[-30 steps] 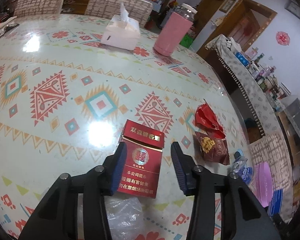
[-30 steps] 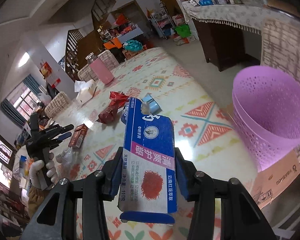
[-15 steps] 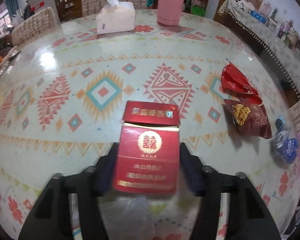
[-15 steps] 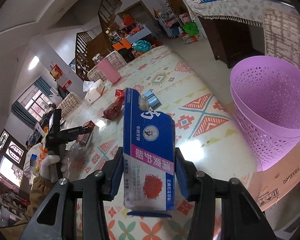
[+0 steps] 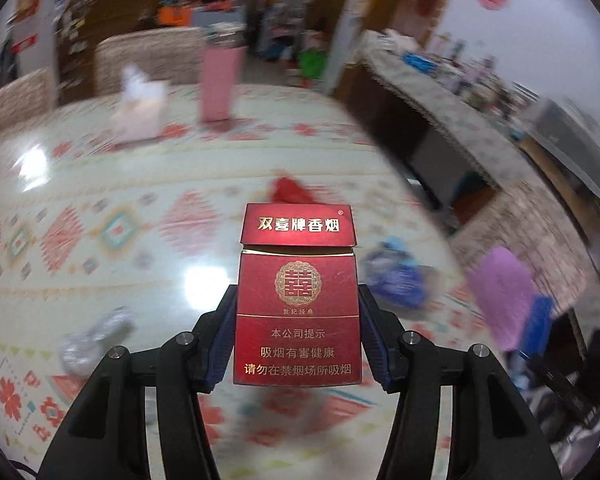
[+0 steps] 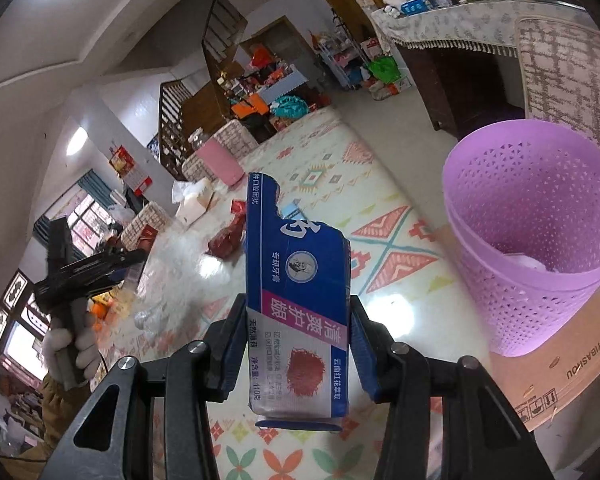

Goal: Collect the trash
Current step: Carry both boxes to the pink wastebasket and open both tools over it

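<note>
A red cigarette pack (image 5: 298, 240) with its lid flipped up hangs above the patterned table (image 5: 100, 184), and my left gripper (image 5: 297, 320) is shut on its lower half. In the right wrist view my right gripper (image 6: 297, 308) is shut on a torn blue toothpaste box (image 6: 296, 248), held upright over the table's edge. The purple mesh basket (image 6: 532, 232) stands to the right of that box with some white scrap inside. A gloved hand (image 6: 74, 344) at the far left holds the left gripper. The left wrist view is blurred by motion.
On the table lie red snack wrappers (image 6: 228, 236), a blue wrapper (image 5: 396, 276) and crumpled clear plastic (image 5: 92, 340). A tissue box (image 5: 140, 112) and a pink tumbler (image 5: 220, 80) stand at the far side. The basket rests on a cardboard box (image 6: 560, 368).
My left gripper closed on the cigarette pack and lifted it off the table. My right gripper carried the toothpaste box a little closer to the basket.
</note>
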